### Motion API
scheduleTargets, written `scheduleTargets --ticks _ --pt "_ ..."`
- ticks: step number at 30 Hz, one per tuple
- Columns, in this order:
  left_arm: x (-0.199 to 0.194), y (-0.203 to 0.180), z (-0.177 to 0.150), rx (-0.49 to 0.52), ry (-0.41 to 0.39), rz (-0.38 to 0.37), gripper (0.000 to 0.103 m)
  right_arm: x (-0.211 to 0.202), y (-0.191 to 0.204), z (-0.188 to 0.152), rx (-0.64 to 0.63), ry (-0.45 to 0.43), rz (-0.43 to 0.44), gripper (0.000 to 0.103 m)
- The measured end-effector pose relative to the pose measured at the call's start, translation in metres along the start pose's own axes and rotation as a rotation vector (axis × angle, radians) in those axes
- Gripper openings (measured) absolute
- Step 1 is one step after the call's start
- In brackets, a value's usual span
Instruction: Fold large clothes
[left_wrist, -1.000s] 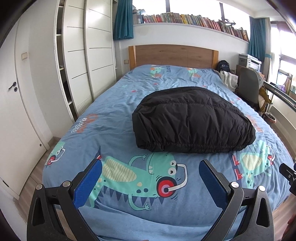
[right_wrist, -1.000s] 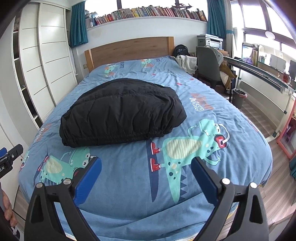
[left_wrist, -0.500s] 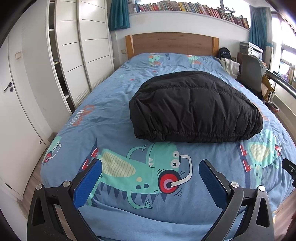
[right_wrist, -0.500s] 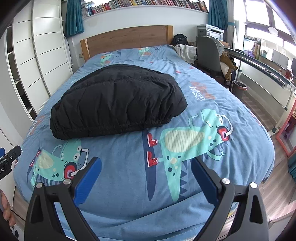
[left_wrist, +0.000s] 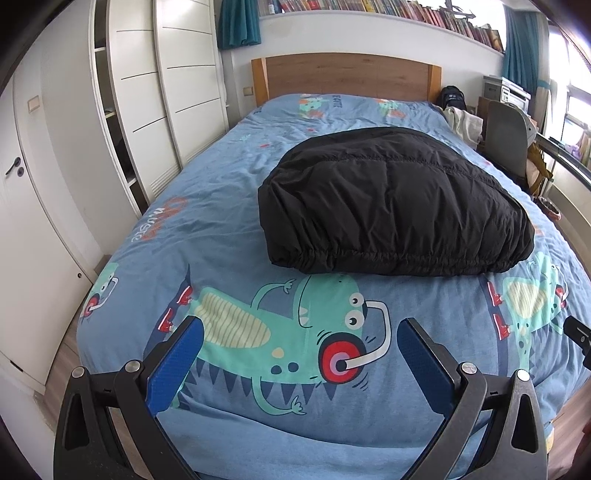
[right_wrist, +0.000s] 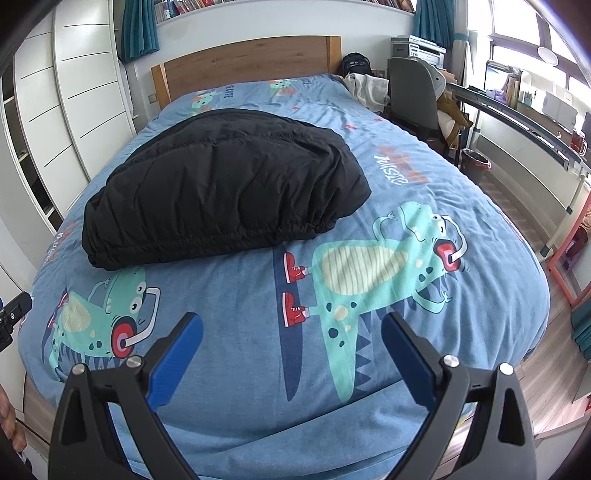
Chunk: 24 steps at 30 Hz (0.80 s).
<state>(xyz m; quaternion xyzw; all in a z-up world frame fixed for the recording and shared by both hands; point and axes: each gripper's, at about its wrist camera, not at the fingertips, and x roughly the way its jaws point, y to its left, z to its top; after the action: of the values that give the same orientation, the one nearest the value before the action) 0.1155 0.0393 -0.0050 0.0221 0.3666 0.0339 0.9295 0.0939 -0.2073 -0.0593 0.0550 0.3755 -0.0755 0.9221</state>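
Observation:
A black puffy quilted jacket (left_wrist: 395, 203) lies folded in a compact bundle on the middle of the bed, its gathered elastic hem toward me; it also shows in the right wrist view (right_wrist: 225, 188). My left gripper (left_wrist: 301, 360) is open and empty, above the foot of the bed, short of the jacket. My right gripper (right_wrist: 291, 347) is open and empty, also over the foot of the bed, short of the jacket.
The bed has a blue dinosaur-print duvet (left_wrist: 221, 221) and a wooden headboard (left_wrist: 347, 75). White wardrobes (left_wrist: 147, 110) stand along the left. A grey chair (right_wrist: 413, 92), a desk rail (right_wrist: 517, 114) and a bin (right_wrist: 476, 162) stand to the right.
Both grippers have risen and tilted down over the foot of the bed, so the jacket looks closer and lower in each view. Both stay open. The jacket has not moved.

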Motion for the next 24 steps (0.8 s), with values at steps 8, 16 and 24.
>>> scheduleTargets --ticks 8,16,24 --pt "0.006 0.002 -0.001 -0.002 0.017 -0.006 0.103 0.005 -0.001 0.0 0.003 0.008 -0.002 0.098" --pt "0.006 0.003 -0.002 0.001 0.014 -0.005 0.103 0.007 -0.008 0.0 0.014 0.012 -0.014 0.098" --pt "0.005 0.005 -0.001 0.0 0.015 -0.005 0.103 0.003 -0.011 -0.001 0.021 0.008 -0.019 0.098"
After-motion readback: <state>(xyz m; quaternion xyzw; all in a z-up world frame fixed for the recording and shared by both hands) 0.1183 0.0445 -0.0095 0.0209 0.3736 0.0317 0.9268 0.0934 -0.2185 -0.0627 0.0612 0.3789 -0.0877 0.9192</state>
